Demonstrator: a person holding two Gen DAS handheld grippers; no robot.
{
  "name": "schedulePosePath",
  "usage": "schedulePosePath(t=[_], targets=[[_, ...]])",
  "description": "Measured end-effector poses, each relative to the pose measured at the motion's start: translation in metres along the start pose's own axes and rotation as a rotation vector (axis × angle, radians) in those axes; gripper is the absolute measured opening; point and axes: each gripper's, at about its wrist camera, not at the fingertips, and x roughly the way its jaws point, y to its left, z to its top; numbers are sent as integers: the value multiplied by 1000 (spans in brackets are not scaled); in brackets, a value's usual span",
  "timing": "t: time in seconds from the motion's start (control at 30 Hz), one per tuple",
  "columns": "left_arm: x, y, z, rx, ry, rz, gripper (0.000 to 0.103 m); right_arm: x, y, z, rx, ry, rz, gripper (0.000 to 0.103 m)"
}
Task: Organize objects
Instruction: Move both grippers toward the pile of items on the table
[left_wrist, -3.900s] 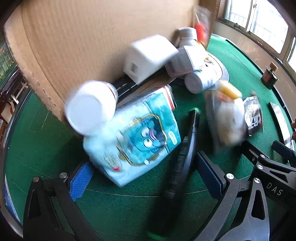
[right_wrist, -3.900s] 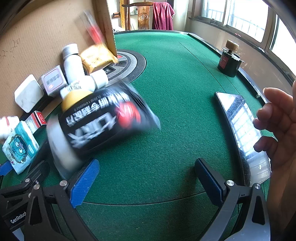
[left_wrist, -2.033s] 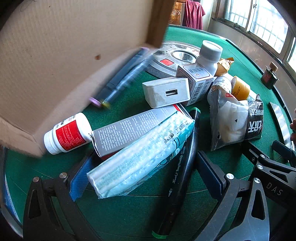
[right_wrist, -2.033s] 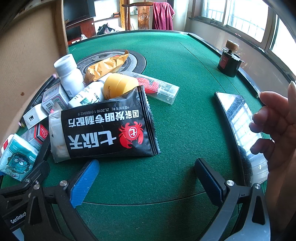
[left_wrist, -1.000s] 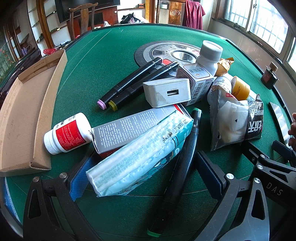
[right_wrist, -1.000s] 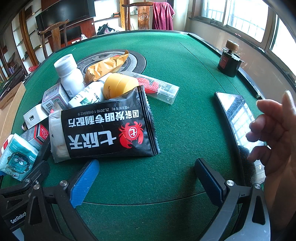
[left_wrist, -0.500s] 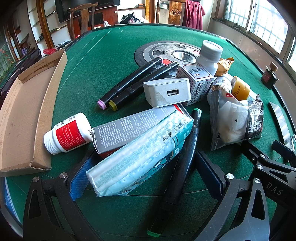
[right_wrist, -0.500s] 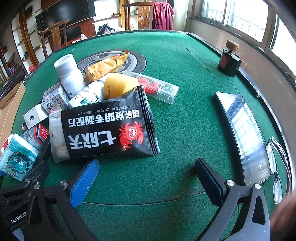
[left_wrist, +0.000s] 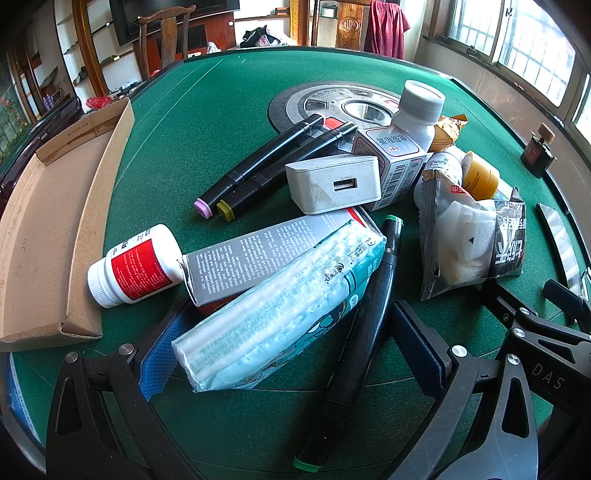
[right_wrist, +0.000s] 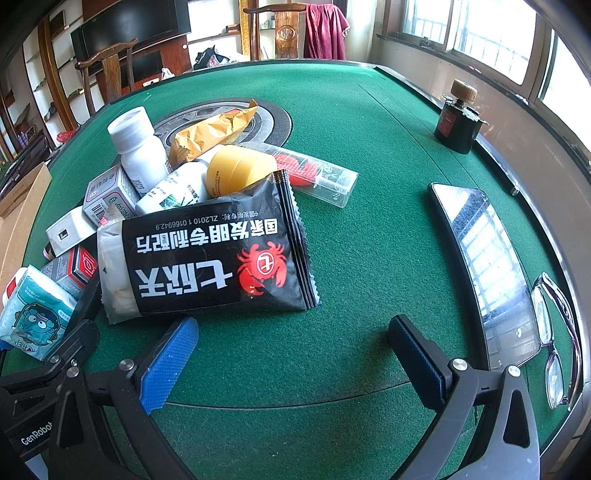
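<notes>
Shallow brown cardboard box (left_wrist: 48, 229), emptied, now lies on the green felt counter (left_wrist: 207, 103); jumbled items (left_wrist: 295, 229) await sorting. Left gripper (left_wrist: 291, 350) and right gripper (right_wrist: 291, 354) both spread apart, empty.

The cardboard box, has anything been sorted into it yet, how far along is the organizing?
Nothing looks done: the cardboard box sits empty on the table. Nothing is in hand: the left tool is open around the tissue pack and the right tool is open over bare felt. The whole pile, markers and snack bag included, remains.
</notes>
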Motion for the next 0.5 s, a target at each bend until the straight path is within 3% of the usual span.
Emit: schedulePosePath(t=[0.5], targets=[[0, 0, 0, 0, 0, 0, 103, -1, 0, 1, -4, 0, 5, 103]])
